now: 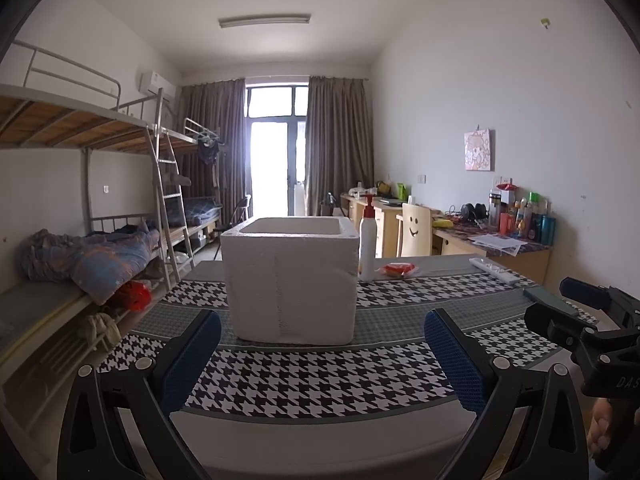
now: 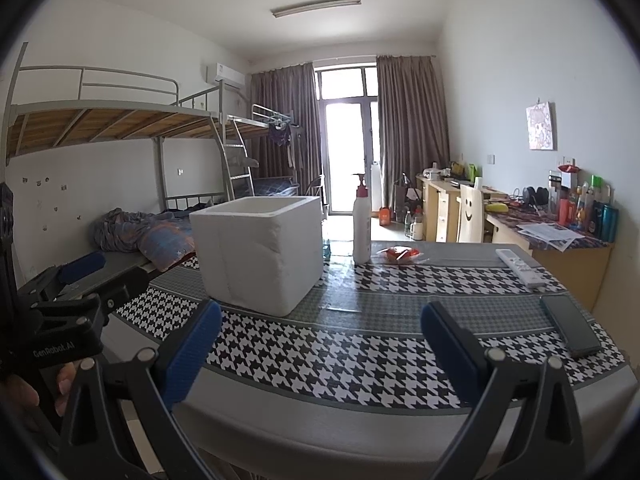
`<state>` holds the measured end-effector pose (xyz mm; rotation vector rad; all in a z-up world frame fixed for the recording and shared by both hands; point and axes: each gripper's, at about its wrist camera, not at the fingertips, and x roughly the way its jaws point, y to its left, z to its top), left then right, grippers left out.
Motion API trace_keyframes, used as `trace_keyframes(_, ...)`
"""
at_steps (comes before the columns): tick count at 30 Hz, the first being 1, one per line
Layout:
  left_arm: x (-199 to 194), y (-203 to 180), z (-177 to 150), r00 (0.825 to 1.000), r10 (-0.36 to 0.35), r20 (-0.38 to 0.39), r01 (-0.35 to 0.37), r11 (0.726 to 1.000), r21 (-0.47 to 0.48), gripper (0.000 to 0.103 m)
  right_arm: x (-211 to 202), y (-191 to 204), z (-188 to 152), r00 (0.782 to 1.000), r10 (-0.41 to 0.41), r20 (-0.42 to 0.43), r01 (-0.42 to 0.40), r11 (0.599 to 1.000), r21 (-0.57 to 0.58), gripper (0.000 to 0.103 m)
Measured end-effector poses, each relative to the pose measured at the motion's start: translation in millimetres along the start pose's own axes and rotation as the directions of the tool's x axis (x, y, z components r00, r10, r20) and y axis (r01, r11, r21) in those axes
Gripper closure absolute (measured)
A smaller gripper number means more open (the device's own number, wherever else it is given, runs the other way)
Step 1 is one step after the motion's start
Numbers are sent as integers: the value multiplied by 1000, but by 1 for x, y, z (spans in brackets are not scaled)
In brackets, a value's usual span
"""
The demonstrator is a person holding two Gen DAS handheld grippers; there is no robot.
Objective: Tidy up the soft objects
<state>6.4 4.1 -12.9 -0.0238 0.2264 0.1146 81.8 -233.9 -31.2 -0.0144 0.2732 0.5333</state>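
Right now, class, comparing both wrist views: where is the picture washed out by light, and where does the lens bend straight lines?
Left wrist view: the balcony door is blown out white and the table's stripes bow. Right wrist view: the same door glares, the bunk bed curves, and the corners go black.

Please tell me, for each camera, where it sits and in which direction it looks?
Left wrist: sits on the left gripper, open, faces the foam box straight on; the right gripper shows at right.
Right wrist: sits on the right gripper, open, faces the table; box left of centre.
Shared: box, lotion bottle, phone.
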Motion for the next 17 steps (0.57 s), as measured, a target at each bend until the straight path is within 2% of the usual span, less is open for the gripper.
trace_keyframes(17, 0, 2, 0, 1000, -3, 4, 3, 1000, 3, 1, 0, 0, -1, 1000, 1, 2, -1, 1000, 0, 2)
